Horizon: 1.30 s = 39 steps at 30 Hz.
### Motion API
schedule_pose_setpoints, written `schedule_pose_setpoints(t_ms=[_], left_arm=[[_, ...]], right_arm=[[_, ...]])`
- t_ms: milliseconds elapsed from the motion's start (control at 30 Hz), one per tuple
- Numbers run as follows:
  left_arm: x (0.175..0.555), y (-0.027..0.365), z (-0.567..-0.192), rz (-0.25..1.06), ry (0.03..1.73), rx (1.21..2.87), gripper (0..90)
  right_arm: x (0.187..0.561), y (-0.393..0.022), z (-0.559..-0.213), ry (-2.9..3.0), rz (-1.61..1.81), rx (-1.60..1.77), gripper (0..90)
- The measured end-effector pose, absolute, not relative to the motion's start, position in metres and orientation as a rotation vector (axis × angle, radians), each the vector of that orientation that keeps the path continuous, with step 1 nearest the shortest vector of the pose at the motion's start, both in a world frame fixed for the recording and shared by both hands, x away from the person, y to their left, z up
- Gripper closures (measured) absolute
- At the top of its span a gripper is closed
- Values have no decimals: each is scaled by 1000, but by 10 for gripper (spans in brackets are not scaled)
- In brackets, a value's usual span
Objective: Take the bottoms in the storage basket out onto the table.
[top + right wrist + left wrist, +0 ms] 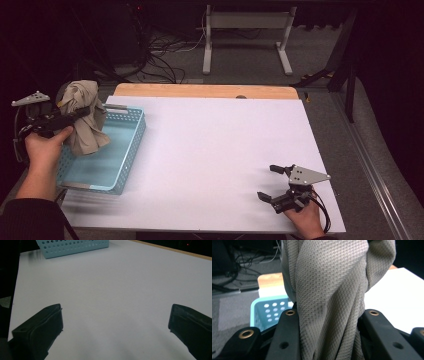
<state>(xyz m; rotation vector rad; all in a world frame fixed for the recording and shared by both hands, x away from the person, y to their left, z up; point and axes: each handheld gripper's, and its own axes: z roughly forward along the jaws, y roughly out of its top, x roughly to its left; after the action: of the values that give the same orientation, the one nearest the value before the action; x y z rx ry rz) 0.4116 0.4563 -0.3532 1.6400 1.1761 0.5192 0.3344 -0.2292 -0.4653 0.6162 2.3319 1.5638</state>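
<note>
A beige mesh cloth hangs bunched from my left gripper, held above the left end of a light blue perforated basket. In the left gripper view the cloth runs down between the two black jaws, which are shut on it. My right gripper rests near the table's front right edge, jaws wide apart with nothing between them. In the right gripper view its fingertips frame bare white tabletop, and the basket lies far off.
The white table top has a wooden strip along its far edge. Beyond it stand a white table frame and tangled cables on the grey floor.
</note>
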Motion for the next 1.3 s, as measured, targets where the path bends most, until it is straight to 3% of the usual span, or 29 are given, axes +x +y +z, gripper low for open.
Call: schedule_pose_setpoints(t_ms=[900,1300], left_arm=[[397,419,-330,508,1042,1603,646],[389,384,-310,493,936,1619,644]], right_arm=[[334,-230,-465,2331,1566,619,1],[334,-230,-465,2331,1567,615,1]])
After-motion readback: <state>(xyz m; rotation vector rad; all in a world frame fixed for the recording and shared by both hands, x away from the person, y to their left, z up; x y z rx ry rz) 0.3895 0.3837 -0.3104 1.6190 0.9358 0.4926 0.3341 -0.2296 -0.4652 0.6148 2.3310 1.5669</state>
